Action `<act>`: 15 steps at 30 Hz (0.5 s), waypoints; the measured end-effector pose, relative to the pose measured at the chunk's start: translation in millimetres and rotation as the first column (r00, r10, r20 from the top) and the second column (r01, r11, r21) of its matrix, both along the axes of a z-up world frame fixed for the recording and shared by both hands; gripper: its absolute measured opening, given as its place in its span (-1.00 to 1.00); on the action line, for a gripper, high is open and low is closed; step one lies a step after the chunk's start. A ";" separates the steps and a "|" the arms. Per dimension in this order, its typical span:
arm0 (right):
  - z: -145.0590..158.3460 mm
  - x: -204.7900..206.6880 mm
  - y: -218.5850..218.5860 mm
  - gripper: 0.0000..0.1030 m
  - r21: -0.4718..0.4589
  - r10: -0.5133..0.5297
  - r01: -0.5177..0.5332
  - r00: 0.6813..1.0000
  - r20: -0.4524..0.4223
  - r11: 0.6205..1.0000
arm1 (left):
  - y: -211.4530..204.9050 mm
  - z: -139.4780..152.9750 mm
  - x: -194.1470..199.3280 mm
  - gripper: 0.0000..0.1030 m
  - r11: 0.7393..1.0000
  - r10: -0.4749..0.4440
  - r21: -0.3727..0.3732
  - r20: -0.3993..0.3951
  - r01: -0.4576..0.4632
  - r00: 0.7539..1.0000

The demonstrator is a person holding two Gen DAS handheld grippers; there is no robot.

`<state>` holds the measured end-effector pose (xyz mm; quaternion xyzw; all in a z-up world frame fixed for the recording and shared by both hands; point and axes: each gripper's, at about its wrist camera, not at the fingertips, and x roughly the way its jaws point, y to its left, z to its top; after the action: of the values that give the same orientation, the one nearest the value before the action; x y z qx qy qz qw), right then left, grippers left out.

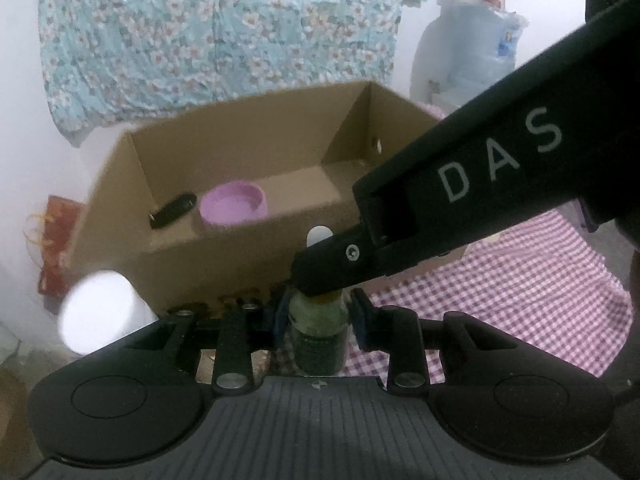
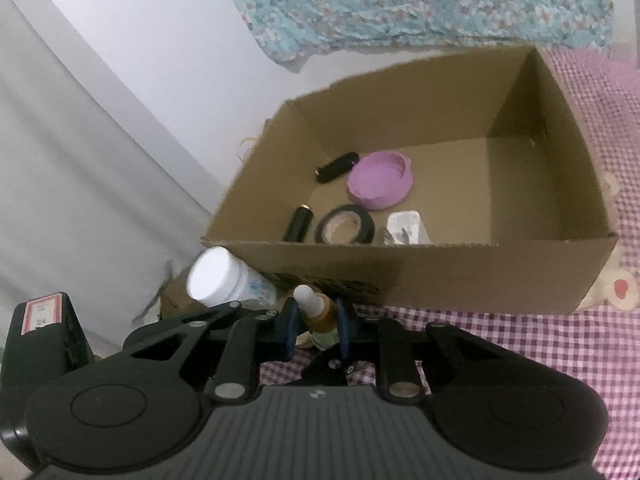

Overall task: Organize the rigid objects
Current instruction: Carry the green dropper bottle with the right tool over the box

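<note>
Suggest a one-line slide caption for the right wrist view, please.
Right gripper shut on a dropper bottle before a cardboard box holding a purple lid and tape roll.

Bottle (image 1: 318, 328) between left gripper (image 1: 320, 320) pads

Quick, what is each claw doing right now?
Left claw: closed on the dropper bottle.
Right claw: closed on the same bottle's neck.
</note>
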<state>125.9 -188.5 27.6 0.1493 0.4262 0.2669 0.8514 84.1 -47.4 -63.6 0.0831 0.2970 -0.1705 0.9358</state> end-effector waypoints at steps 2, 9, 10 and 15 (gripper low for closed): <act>12.7 -4.8 -1.0 -0.57 0.006 0.004 -0.004 1.000 0.018 1.000 | -0.2 12.9 -4.9 -0.39 1.000 0.006 0.003 0.017 -0.006 1.000; 69.1 -6.7 -4.8 -0.57 0.022 0.044 -0.046 0.993 0.107 0.999 | 7.8 67.2 -2.2 -0.39 0.998 0.036 -0.060 0.040 -0.033 0.999; 76.7 -3.2 -5.8 -0.57 0.026 0.050 -0.053 0.992 0.117 0.998 | 9.1 73.9 2.1 -0.39 0.997 0.039 -0.073 0.039 -0.036 0.998; 104.3 26.0 -9.9 -0.57 0.014 0.074 -0.077 0.984 0.160 0.997 | 8.2 98.9 36.3 -0.39 0.990 0.051 -0.131 0.025 -0.048 0.998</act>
<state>151.9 -198.4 131.9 0.1200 0.3595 0.3145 0.8703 120.5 -39.2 35.3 0.0166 0.2740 -0.1652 0.9473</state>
